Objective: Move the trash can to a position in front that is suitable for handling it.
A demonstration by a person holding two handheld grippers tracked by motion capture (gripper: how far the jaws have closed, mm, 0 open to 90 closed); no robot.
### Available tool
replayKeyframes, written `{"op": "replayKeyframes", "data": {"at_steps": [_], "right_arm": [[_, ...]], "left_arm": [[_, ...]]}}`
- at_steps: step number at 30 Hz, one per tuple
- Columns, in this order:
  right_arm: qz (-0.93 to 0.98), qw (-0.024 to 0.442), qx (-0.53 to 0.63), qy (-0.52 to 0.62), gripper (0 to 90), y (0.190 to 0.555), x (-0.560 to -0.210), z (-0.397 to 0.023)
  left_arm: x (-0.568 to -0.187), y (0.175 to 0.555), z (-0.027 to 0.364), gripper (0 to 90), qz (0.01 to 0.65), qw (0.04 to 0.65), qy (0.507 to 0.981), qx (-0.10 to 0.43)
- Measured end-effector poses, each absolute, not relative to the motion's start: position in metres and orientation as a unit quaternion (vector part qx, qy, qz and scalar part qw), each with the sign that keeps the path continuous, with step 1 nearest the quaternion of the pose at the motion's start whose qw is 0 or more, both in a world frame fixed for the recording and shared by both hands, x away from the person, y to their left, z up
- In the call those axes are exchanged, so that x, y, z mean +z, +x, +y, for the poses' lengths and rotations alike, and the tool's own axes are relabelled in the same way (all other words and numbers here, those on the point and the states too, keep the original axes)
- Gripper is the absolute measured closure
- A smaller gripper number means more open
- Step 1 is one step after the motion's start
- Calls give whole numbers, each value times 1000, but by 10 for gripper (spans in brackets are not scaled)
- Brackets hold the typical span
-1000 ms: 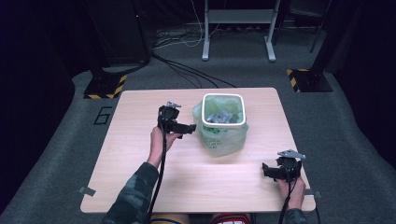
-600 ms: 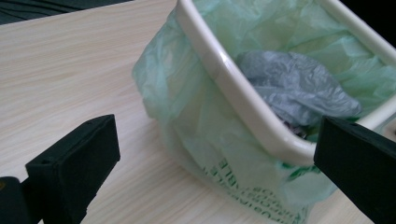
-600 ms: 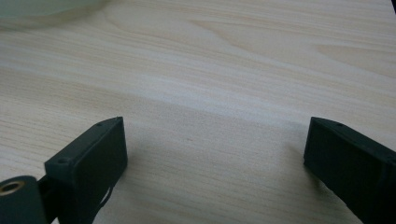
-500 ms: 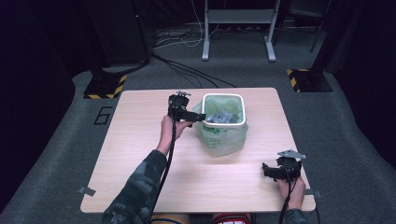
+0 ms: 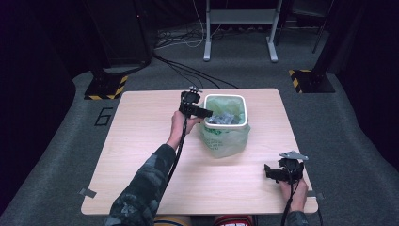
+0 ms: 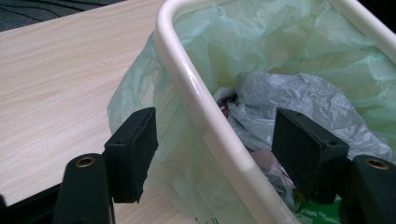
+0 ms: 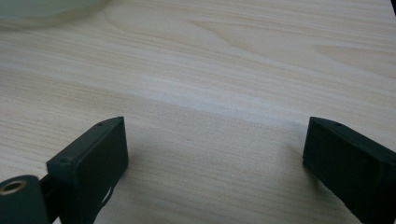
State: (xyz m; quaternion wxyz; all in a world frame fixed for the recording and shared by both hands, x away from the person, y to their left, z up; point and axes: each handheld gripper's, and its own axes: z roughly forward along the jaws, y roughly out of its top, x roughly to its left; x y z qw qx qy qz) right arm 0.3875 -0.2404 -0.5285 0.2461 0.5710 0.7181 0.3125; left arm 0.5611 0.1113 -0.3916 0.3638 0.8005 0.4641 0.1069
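A white bin (image 5: 245, 114) lined with a pale green bag (image 5: 221, 141) stands in the middle of the wooden table (image 5: 141, 141). Crumpled grey plastic (image 5: 224, 117) lies inside it. My left gripper (image 5: 206, 113) reaches over the bin's left rim (image 6: 187, 84). Its jaws straddle the rim and the bag (image 6: 280, 37), one pad outside and one inside over the grey plastic (image 6: 303, 98). They have just been closing, and the pads stand apart from the rim. My right gripper (image 5: 270, 172) rests open near the table's front right corner, with bare wood between its jaws (image 7: 215, 140).
The table's far edge lies just behind the bin. On the floor beyond it, cables (image 5: 188, 70) run to a metal stand (image 5: 240, 28), and yellow-black striped bases (image 5: 106, 87) sit at both sides. A "6" mark (image 5: 103, 115) is on the floor to the left.
My left gripper has moved away from the person and to the right, up to the bin's rim, and its jaws have narrowed around the rim. The right gripper has stayed put.
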Motion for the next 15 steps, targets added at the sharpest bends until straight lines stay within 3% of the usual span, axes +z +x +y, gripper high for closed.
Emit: {"op": "replayKeyframes", "data": {"at_steps": [3,9,15], "right_arm": [[718,246,312,571,57,387,-529,-240],[717,248,313,571,64,387,-529,-240],[717,248,313,571,67,387,-528,-240]], "left_arm": [[-396,563,108,423,467,356,803,104],[-402,562,102,439,473,339,807,98],[-407,559,99,549,481,335,804,100]]}}
